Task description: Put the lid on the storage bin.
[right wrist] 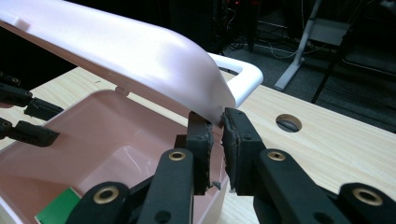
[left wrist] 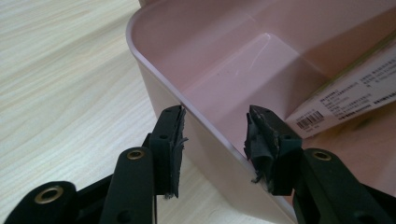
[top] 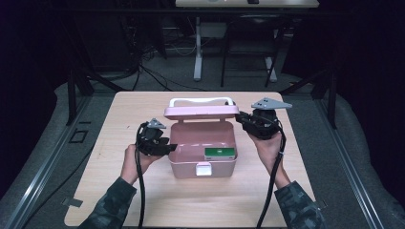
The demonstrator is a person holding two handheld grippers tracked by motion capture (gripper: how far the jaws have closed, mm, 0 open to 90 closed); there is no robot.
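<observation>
Your pink box [top: 203,160] sits mid-table [top: 143,200], its lid [top: 201,111] raised and tipped toward the far side, the white handle [top: 203,101] beyond it. A green packet [top: 220,152] lies inside, toward the right near corner.

Your left gripper [left wrist: 212,133] is at the box's left wall: its jaws stand apart and straddle the rim [left wrist: 205,123], one pad outside, one inside, not yet pressed together on it.

Your right gripper [right wrist: 215,135] is at the lid's right edge, up above the box's right far corner. Its jaws are nearly together, pinching the lid's rim [right wrist: 217,114] between the pads.
</observation>
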